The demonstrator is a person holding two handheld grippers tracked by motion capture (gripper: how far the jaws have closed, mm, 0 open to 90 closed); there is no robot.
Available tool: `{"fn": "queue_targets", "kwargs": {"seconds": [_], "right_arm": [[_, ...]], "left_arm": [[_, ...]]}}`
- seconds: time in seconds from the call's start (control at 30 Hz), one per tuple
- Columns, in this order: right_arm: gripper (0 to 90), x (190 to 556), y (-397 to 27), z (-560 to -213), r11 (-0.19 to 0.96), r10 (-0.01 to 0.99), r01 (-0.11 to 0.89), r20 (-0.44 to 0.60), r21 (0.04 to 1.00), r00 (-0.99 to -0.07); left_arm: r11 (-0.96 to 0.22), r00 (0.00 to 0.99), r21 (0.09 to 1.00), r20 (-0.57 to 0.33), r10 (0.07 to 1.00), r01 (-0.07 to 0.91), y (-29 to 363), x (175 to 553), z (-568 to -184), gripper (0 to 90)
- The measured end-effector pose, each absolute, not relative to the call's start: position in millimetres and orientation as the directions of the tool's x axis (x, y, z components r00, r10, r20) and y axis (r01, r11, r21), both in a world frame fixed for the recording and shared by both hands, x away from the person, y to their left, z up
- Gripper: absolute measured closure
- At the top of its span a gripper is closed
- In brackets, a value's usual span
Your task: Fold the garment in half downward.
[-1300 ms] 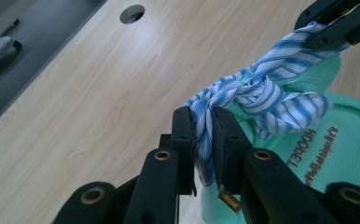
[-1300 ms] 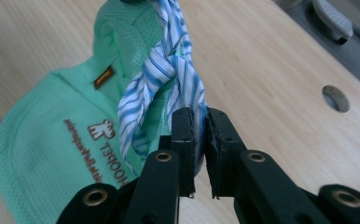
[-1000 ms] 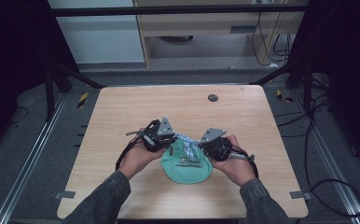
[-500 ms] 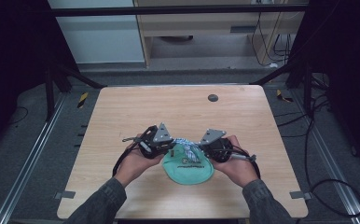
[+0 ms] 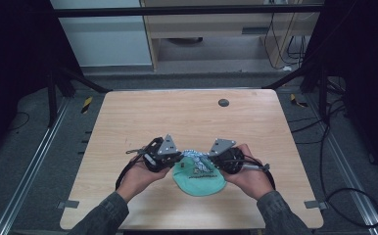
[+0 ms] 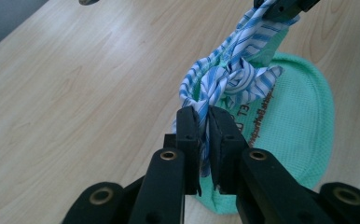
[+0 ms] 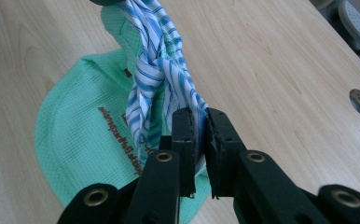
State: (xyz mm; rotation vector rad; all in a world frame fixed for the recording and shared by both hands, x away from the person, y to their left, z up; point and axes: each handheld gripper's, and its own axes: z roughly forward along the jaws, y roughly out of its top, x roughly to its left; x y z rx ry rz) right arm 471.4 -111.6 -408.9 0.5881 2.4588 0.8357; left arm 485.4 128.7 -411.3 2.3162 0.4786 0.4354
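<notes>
Gripping opposite ends of a blue-striped cloth strip (image 6: 225,79), the left gripper (image 6: 204,116) and right gripper (image 7: 197,119) have their fingers clamped on it. Its knot hangs between them, above a green mesh cloth (image 5: 199,180) lying on the tabletop (image 5: 187,117) near the person's edge.

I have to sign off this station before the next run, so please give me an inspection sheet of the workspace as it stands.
Surface: wooden table, bare around the work, with a round grommet hole.
Job's things: green mesh bag lying flat; blue-striped drawstring knotted above it.
Clutter: nothing seen.
Grippers: left tongs and right tongs each shut on a drawstring end.
Cables: black leads trail from both tongs; more lie on the floor.
Surroundings: dark frame, cabinet behind, grey floor.
</notes>
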Motion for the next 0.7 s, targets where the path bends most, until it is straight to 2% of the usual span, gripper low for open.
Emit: {"fn": "queue_targets", "kwargs": {"seconds": [0.7], "right_arm": [[82.3,442.5,-110.3,-430.9,0.731,0.497,0.235,-0.264,0.641,-0.827]], "left_arm": [[-0.696,0.898,0.686,0.146,0.415,0.210,134.8,460.4,-434.9,83.4]]}}
